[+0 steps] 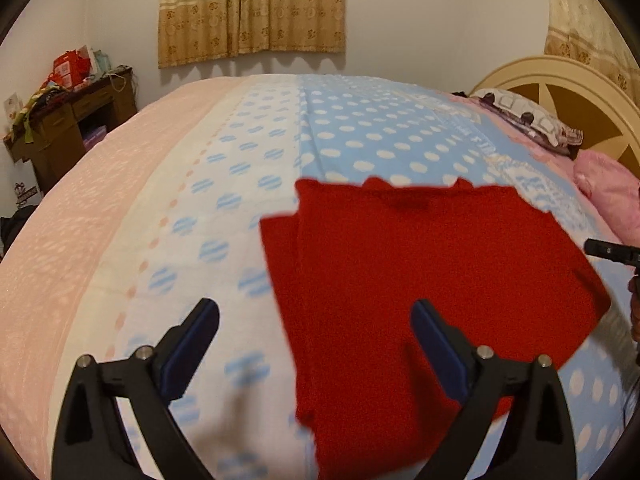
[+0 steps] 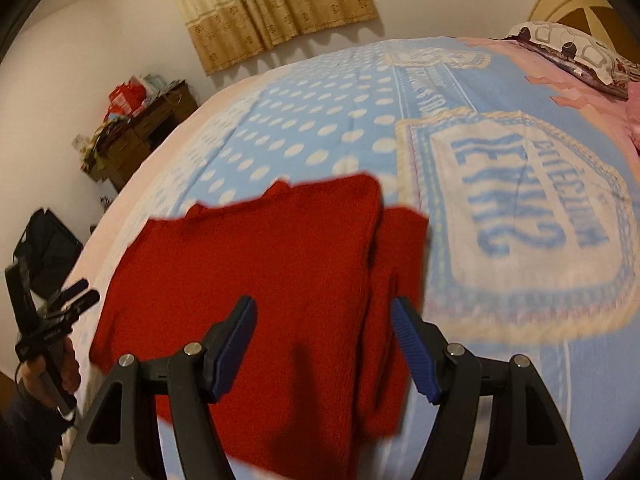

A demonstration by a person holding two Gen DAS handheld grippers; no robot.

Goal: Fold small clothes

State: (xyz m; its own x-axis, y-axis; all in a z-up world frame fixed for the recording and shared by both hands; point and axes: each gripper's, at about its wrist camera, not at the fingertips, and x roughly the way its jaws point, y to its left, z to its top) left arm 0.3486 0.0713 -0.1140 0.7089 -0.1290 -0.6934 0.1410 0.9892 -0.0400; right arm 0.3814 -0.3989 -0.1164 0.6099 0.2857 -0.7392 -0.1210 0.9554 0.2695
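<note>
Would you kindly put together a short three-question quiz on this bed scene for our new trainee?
1. True or false: the left hand-held gripper is clamped on the red garment.
2. Multiple choice: the red garment lies on A) the wooden desk, B) the blue polka-dot bedspread, C) the patterned pillow.
3. Fill in: both side panels of the garment are already folded ____ over its middle.

Key:
1. False; its jaws stand open above the fabric, as do those of the right hand-held gripper.
2. B.
3. Inward; a fold edge shows on each side.
</note>
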